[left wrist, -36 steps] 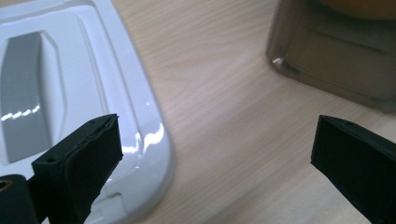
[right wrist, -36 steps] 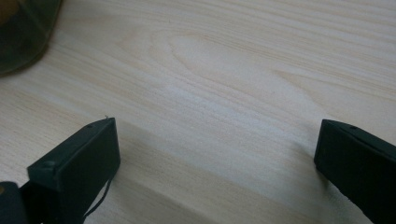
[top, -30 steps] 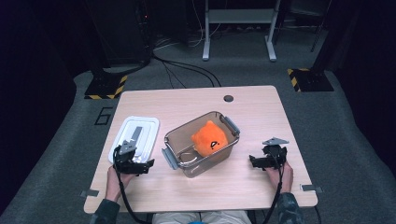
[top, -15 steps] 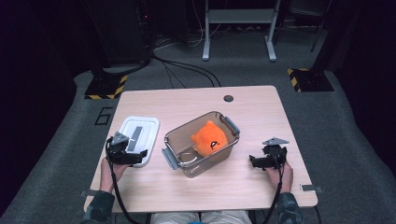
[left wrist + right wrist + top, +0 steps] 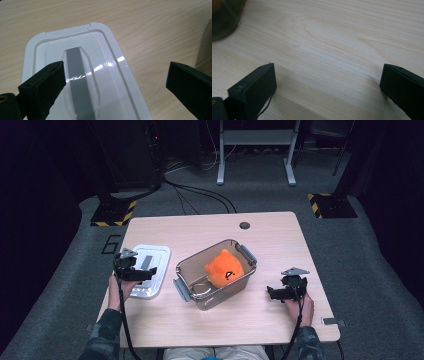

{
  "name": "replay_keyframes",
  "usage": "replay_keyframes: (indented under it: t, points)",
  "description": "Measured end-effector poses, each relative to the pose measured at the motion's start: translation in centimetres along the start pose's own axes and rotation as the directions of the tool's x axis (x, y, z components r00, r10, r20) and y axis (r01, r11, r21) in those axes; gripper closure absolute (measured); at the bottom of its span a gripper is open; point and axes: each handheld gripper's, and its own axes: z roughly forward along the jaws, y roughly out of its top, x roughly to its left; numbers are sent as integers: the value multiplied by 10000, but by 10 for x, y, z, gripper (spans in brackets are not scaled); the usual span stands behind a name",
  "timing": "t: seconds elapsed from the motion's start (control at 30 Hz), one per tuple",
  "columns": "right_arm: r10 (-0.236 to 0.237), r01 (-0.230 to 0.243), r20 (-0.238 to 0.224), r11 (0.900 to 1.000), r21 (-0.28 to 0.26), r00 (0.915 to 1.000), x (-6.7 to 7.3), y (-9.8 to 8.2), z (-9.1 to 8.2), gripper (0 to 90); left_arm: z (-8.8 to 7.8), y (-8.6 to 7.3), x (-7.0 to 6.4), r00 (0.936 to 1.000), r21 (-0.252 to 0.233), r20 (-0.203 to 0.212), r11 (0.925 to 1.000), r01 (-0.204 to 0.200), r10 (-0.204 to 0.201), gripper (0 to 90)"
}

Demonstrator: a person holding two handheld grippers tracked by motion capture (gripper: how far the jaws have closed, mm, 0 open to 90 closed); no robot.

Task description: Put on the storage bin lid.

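- High view: my left gripper [image 5: 134,269] hangs over the white lid [image 5: 148,270], which lies flat on the counter [image 5: 280,235] near its left edge. Jaws spread, nothing between them.
- High view: a clear bin [image 5: 216,272] stands mid-counter, just right of the lid, set at an angle. An orange plush toy [image 5: 225,268] sits inside it, with a metal ring [image 5: 200,287] beside the toy on the bin floor.
- High view: my right gripper [image 5: 286,291] sits low over bare counter, to the right of the bin and apart from it. Released, holding nothing.
- Left gripper view: I look down past both black jaws onto the lid [image 5: 82,75]. A grey strip [image 5: 78,82] runs along its recessed middle. The jaws stand wide, one over the lid's left part, the other beyond its right edge over wood. I cannot tell whether either touches the lid.
- Left gripper view: a blurred edge of the bin [image 5: 205,50] shows at far right.
- Right gripper view: jaws wide apart over plain wood grain of the counter [image 5: 332,45], nothing gripped. A corner of the bin [image 5: 224,17] shows at top left.
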Motion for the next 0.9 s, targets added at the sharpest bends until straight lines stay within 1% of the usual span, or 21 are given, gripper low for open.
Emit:
replay_keyframes:
  t: [0.1,0.13,0.23,0.3,0.33,0.37,0.4,0.47,0.5,0.53,0.57,0.6,0.7,0.73,0.77,0.8,0.83,0.87,0.9]
  points:
    - [-7,7,26,10000,-7,10000,0,0,0,0,8,2,4,9999,197,-98,9998,75,-73,21]
    - [-6,6,26,10000,-5,10000,0,0,0,1,10,2,5,9998,269,-139,9995,163,-159,20]
    - [-8,8,23,10000,-7,10000,0,0,0,1,18,2,11,9984,431,-502,9986,295,-273,21]
    - [-9,9,23,10000,-8,10000,0,0,0,1,21,2,13,9980,523,-529,9980,365,-338,21]
    - [-11,11,24,10000,-6,10000,0,0,0,1,26,2,17,9961,588,-776,9972,458,-412,20]
    - [-11,11,24,10000,-6,10000,0,0,0,1,26,2,17,9961,588,-776,9972,458,-412,21]
    - [-13,13,24,10000,-3,10000,0,0,0,1,31,1,20,9943,794,-917,9950,611,-538,21]
    - [-13,13,24,10000,-3,10000,0,0,0,1,36,1,24,9928,887,-1034,9936,704,-611,26]
    - [-13,13,24,10000,-3,10000,0,0,0,1,36,1,24,9928,887,-1034,9936,704,-611,37]
    - [-14,14,23,10000,-3,10000,0,0,0,1,40,0,28,9906,890,-1184,9929,786,-678,49]
    - [-13,13,20,10000,-1,10000,0,0,0,1,41,0,30,9905,1006,-1223,9920,760,-635,63]
    - [-4,4,3,10000,-3,10000,0,0,0,1,42,0,30,9894,1039,-1272,9910,839,-704,81]
    - [-10,10,23,10000,-10,10000,0,0,0,1,45,-2,29,9897,1251,-1305,9893,750,-586,158]
    - [-10,10,24,10000,-9,10000,0,0,0,2,46,-3,28,9886,1197,-1403,9902,722,-551,161]
    - [-2,2,-1,10000,-6,10000,0,0,0,2,46,-3,28,9886,1197,-1403,9902,722,-551,190]
    - [-12,12,19,10000,-10,10000,0,0,0,3,46,-4,28,9861,1326,-1586,9887,700,-486,242]
    - [-20,20,14,10000,-6,10000,0,0,0,3,47,-4,28,9834,1348,-1744,9880,749,-508,266]
    - [-4,4,-4,10000,-7,10000,0,0,0,3,47,-5,29,9802,1528,-1915,9849,815,-514,282]
    - [-4,4,-4,10000,-7,10000,0,0,0,3,47,-5,29,9802,1528,-1915,9849,815,-514,299]
